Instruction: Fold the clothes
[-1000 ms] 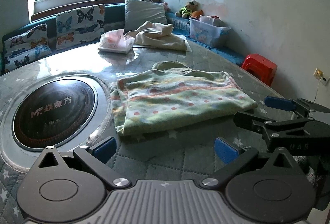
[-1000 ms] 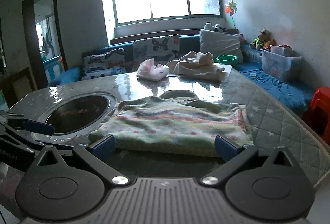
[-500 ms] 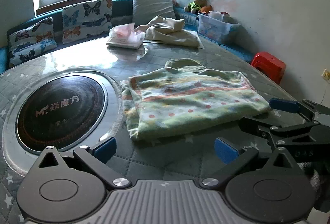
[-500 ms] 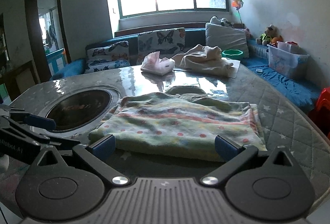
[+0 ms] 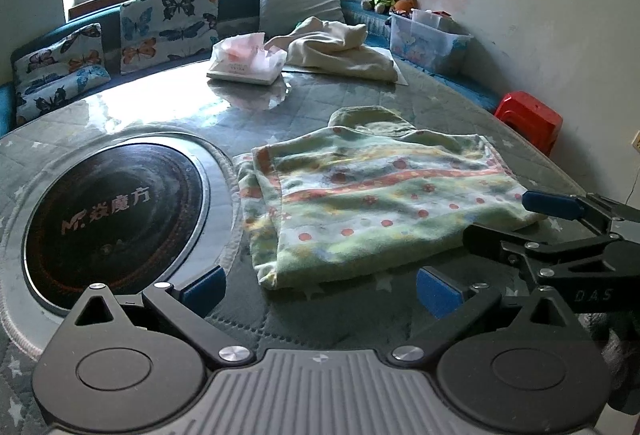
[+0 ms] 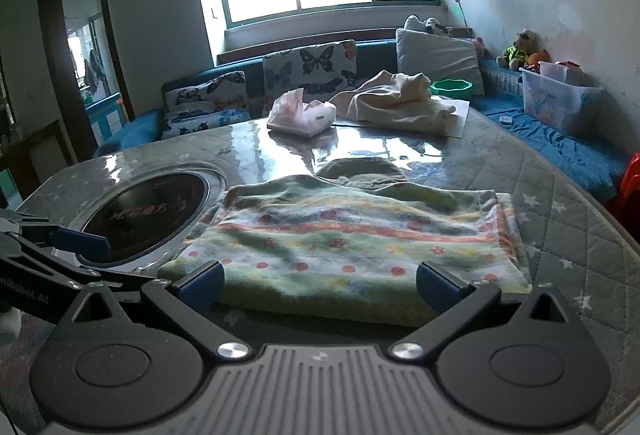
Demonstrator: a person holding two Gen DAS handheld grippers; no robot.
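A folded green garment (image 5: 376,195) with red dots and an orange stripe lies flat on the quilted table, its collar toward the far side; the right wrist view shows the same green garment (image 6: 352,243). My left gripper (image 5: 320,285) hovers open at the garment's near left corner, nothing between its fingers. My right gripper (image 6: 320,281) is open just in front of the garment's near edge. From the left wrist view the right gripper (image 5: 516,223) reaches in from the right, by the garment's right corner. A crumpled cream garment (image 5: 340,51) lies at the table's far side.
A round black cooktop (image 5: 112,207) is set into the table left of the garment. A tissue pack (image 5: 248,61) sits beyond it. Butterfly cushions (image 5: 168,23) line a bench, a clear storage box (image 5: 428,39) and a red stool (image 5: 528,119) stand at right.
Both grippers have moved closer to the folded green garment's near edge, and both views have shifted forward. The garment itself has not moved.
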